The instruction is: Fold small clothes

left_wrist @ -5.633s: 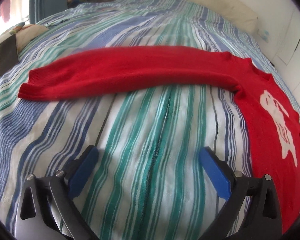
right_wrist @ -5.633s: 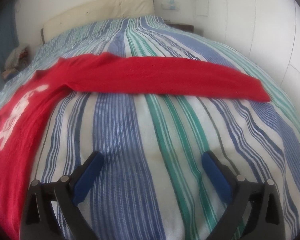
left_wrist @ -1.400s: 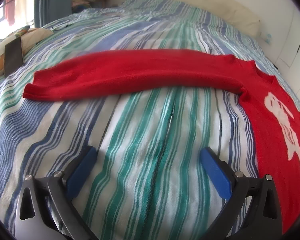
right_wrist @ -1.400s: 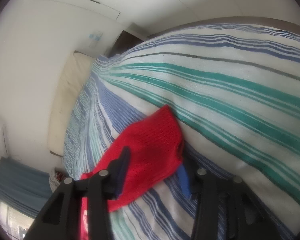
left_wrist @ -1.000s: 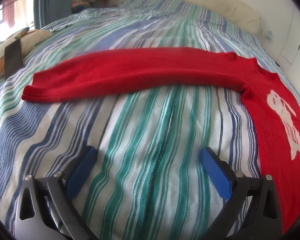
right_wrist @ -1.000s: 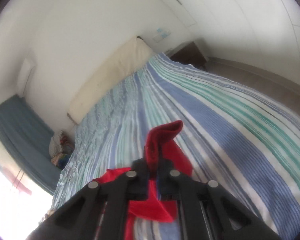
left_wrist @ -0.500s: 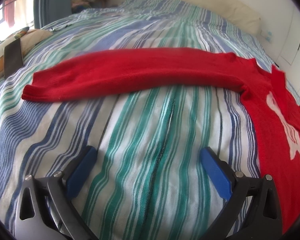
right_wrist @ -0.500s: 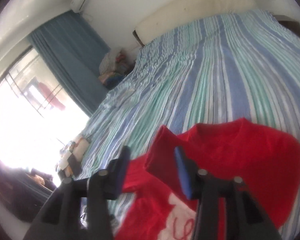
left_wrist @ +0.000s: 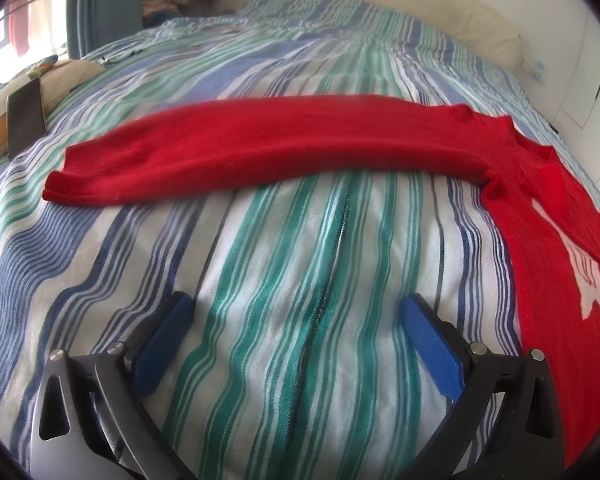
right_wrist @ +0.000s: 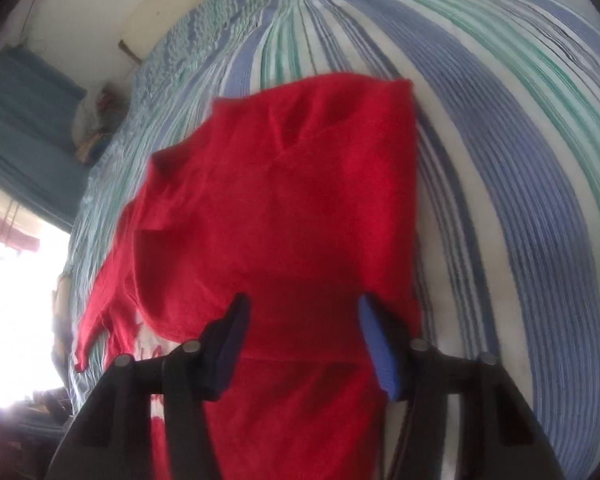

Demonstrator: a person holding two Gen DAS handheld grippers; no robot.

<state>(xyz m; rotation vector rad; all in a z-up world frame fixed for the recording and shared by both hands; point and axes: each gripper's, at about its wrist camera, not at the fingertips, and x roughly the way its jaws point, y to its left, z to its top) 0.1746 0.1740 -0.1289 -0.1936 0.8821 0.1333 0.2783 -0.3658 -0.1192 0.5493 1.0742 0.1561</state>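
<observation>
Lying on striped blue-green bedsheet (left_wrist: 300, 280): soft red knitted sweater (right_wrist: 300, 208), one sleeve folded over torso, other sleeve (left_wrist: 260, 144) outstretched. Likely handling light, limp; gripping best at cuff. Hovering, jaws spread, holding nothing: left gripper (left_wrist: 296, 324), right gripper (right_wrist: 300, 340).

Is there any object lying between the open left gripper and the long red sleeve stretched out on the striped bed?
Nothing visible: only bare striped bedsheet lies between the left gripper and the outstretched red knitted sleeve. The dark flat phone-like object sits off to the side.
</observation>
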